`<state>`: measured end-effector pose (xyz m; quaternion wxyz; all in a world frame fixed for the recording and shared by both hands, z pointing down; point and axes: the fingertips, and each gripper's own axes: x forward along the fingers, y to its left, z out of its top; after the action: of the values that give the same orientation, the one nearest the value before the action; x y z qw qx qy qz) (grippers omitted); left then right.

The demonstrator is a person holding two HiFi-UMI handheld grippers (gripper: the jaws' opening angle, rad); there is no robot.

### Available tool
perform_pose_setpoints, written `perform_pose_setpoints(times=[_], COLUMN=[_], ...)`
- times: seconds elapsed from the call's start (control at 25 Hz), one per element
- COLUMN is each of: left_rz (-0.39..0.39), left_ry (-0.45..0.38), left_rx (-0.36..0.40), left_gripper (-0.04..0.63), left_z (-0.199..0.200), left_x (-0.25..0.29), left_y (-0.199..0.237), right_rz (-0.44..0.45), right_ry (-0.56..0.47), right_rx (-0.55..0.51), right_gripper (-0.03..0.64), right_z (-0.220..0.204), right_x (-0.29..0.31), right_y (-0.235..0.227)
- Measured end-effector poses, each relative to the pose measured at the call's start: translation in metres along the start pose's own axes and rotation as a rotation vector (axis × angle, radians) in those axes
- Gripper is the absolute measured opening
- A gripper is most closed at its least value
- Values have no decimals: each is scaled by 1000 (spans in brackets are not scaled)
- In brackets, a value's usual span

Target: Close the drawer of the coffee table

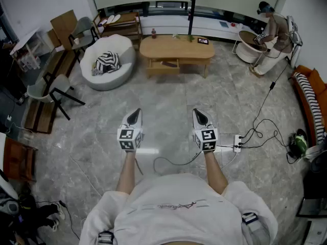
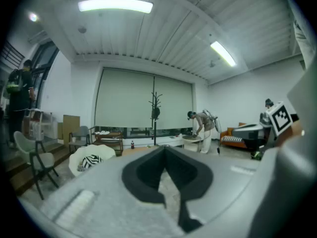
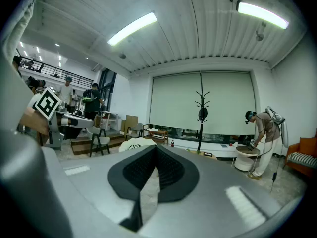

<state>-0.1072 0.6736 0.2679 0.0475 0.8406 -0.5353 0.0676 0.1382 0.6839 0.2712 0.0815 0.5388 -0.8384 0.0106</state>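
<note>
The oval wooden coffee table (image 1: 176, 48) stands far ahead across the marble floor, and its drawer (image 1: 164, 64) juts out from the front on the left side. My left gripper (image 1: 134, 117) and right gripper (image 1: 200, 116) are held side by side close to my body, well short of the table. Both are shut with nothing between the jaws. In the left gripper view the table (image 2: 132, 150) shows only as a sliver above the gripper body. In the right gripper view the table (image 3: 207, 155) peeks over the jaws.
A white round armchair (image 1: 109, 61) with a striped cushion sits left of the table. A coat stand (image 1: 192, 4) rises behind it. A person (image 1: 273, 32) bends over a small round table at far right. Cables and a power strip (image 1: 237, 143) lie on the floor at my right.
</note>
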Motion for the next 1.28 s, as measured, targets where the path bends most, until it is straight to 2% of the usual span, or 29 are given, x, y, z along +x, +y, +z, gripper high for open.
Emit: perform_pose_setpoints(times=[0.32, 1.0, 1.28], left_rz=[-5, -82, -120], left_ry=[1, 23, 29], left_rx=[-3, 14, 20], left_gripper=[-2, -2, -2], left_z=[0, -18, -23], left_x=[-1, -3, 0], left_y=[25, 88, 96], right_rz=[-10, -75, -94], right_ry=[1, 13, 37], right_rx=[-12, 24, 20], right_gripper=[3, 3, 3], right_z=[6, -2, -12], right_x=[14, 54, 55], right_y=[17, 72, 85])
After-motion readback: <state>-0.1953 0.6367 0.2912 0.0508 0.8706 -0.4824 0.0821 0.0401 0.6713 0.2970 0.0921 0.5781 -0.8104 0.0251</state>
